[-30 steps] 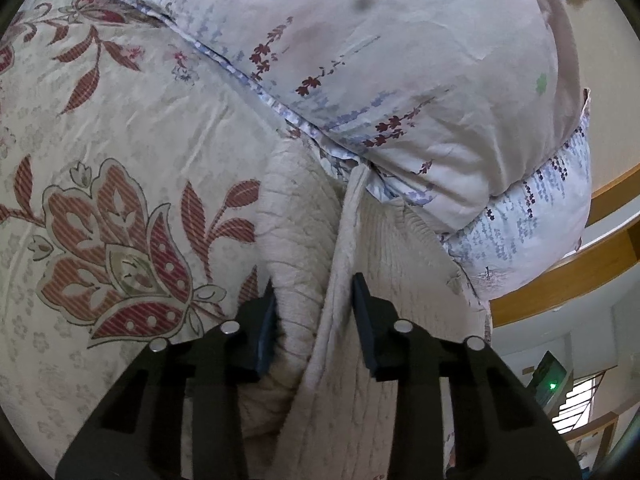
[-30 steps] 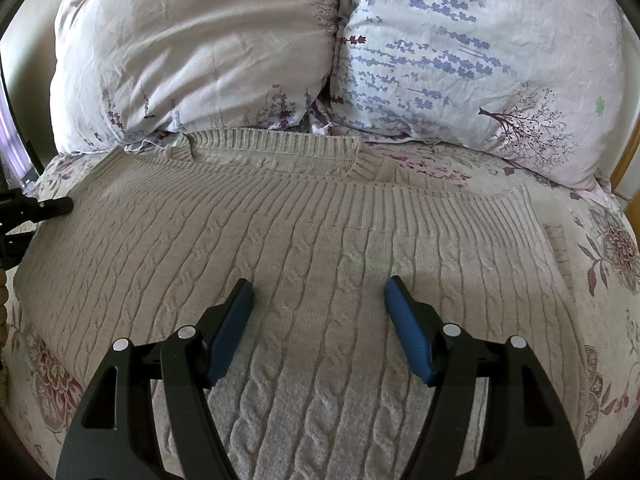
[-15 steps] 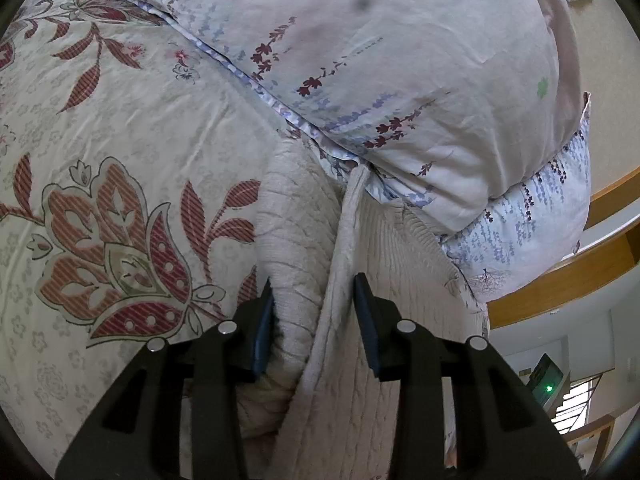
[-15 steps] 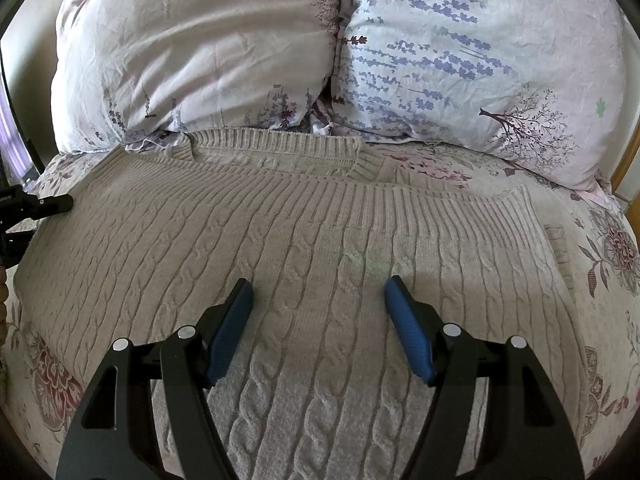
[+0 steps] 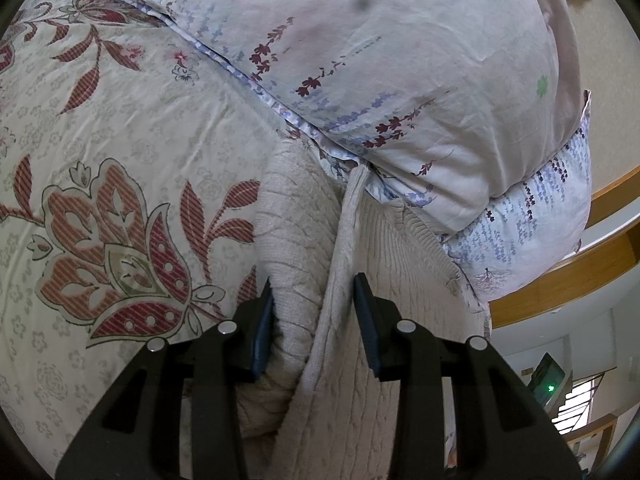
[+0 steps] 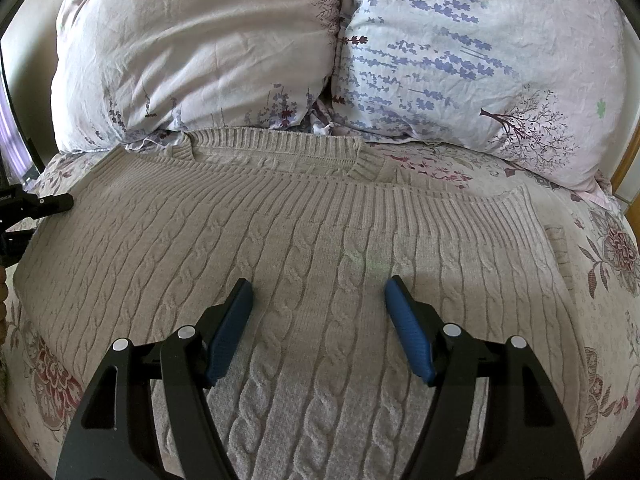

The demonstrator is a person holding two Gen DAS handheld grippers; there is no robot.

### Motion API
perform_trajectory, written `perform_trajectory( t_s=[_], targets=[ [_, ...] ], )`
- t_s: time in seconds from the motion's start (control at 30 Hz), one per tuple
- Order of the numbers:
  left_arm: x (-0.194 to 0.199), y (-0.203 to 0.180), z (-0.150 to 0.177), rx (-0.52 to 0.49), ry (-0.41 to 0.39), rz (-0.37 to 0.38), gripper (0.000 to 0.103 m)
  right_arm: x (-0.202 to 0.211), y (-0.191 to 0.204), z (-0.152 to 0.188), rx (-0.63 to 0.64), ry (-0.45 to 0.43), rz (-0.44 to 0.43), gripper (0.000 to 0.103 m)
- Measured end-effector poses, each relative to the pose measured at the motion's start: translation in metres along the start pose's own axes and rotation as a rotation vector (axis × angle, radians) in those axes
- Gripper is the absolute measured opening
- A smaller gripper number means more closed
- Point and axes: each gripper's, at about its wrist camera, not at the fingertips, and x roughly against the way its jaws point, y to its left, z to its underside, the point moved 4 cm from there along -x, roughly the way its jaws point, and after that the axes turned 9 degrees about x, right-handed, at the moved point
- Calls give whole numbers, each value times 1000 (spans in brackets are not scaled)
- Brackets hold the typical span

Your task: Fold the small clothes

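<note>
One sweater lies flat on the bed, beige cable knit with a ribbed band running across it and the ribbed collar at the far edge, just against the pillows. Its left side is doubled over in a thick roll.

The left gripper has that rolled edge between its jaws; the left pad touches the knit, but whether the right pad presses it cannot be told. In the right wrist view it shows at the sweater's left edge.

The right gripper hangs over the near middle of the sweater, jaws wide apart and holding nothing.

Two pillows stand at the far end: one pale pink, one with lavender sprigs. Two grippers, one bed with a red floral sheet.
</note>
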Motion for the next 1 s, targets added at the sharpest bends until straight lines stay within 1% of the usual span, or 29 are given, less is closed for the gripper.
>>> perform_trajectory(
  t_s=[0.07, 0.17, 0.3, 0.43, 0.5, 0.63, 0.8, 0.93, 1.0],
  targets=[
    [0, 0, 0, 0, -1, -2, 36, 0, 0, 0, 0, 0, 0, 70],
    [-1, 0, 0, 1, -5, -9, 33, 0, 0, 0, 0, -1, 0, 71],
    [0, 1, 0, 2, -7, 1, 23, 0, 0, 0, 0, -2, 0, 71],
    [4, -3, -1, 2, -18, 15, 19, 0, 0, 0, 0, -2, 0, 71],
    [7, -6, -1, 1, -24, 36, 17, -1, 0, -1, 0, -2, 0, 71],
    [19, -24, -2, -21, -46, 110, 16, 0, 0, -1, -1, -3, 0, 71],
    [32, -60, 5, -63, -67, 199, 14, -1, 1, 0, -2, -5, 1, 71],
    [35, -89, 12, -70, -71, 261, 14, -1, 1, -1, 2, -4, 0, 71],
    [33, -102, 17, -75, -67, 285, 14, 0, -1, -3, -1, 0, -17, 71]
  ],
)
